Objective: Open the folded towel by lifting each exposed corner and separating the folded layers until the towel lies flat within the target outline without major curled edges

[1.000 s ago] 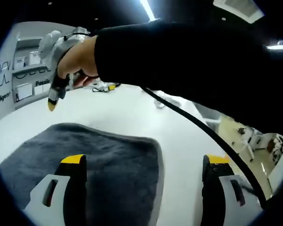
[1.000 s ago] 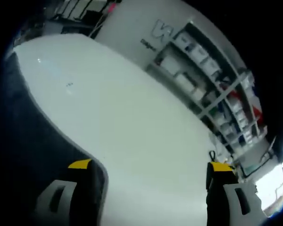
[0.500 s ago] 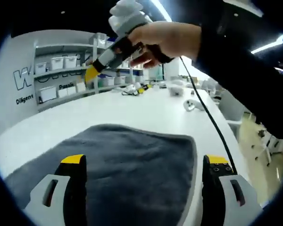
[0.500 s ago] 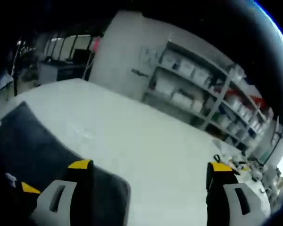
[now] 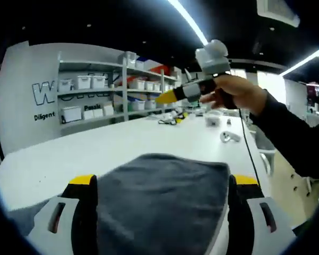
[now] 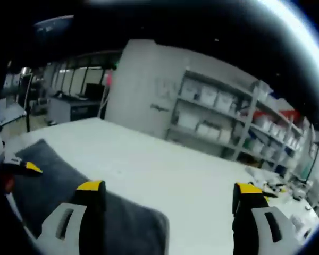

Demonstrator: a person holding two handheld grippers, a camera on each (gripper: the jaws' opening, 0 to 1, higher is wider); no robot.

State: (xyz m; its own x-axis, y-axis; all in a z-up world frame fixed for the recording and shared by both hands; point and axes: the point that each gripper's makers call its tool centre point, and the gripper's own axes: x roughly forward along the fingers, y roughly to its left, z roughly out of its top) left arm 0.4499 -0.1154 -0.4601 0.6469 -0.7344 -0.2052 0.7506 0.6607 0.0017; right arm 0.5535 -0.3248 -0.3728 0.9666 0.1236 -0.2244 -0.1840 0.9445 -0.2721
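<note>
A dark grey towel (image 5: 165, 199) lies folded on the white table (image 5: 69, 159), its far edge rounded. My left gripper (image 5: 163, 183) hovers low over it, open, with the towel spread under the gap between its jaws. My right gripper (image 5: 183, 93) is held in a hand (image 5: 236, 93) high above the table's far side, well off the towel, its yellow tip pointing left. In the right gripper view that gripper (image 6: 170, 188) is open over bare table (image 6: 181, 180), the towel (image 6: 64, 186) lies at lower left, and the left gripper's yellow tip (image 6: 31, 168) peeks in at the left edge.
Shelves with white bins (image 5: 95, 85) line the back wall. Small devices and cables (image 5: 228, 136) sit on the table's far right end. A black cable (image 5: 245, 146) hangs from the hand. A dark sleeve (image 5: 292, 138) crosses the right side.
The hand has carried the right gripper from upper left across to the right and higher above the table. Both cameras have tipped up toward level; the towel lies as before.
</note>
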